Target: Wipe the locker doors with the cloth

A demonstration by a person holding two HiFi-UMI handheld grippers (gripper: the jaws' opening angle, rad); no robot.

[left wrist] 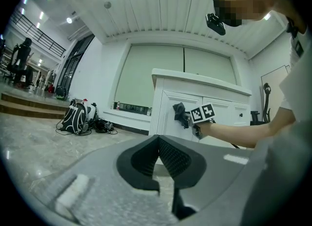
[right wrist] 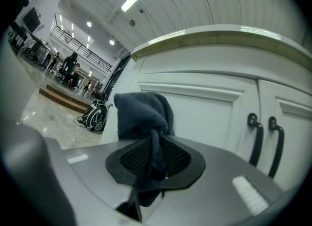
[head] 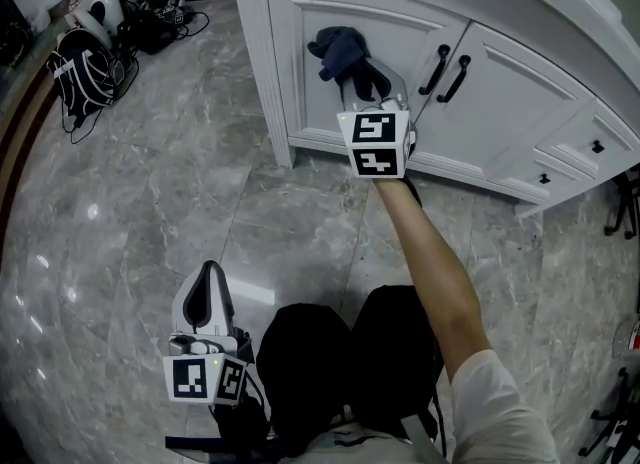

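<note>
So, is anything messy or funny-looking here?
Only a little: a backpack and tangled cables lie heaped on the floor. The doors are shut and look fine.

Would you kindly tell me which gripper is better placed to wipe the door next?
Right. The right gripper already holds the cloth up at the door; the left gripper is empty, back by the person's knees.

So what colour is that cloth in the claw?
Dark blue-grey cloth, clearest in the right gripper view.
</note>
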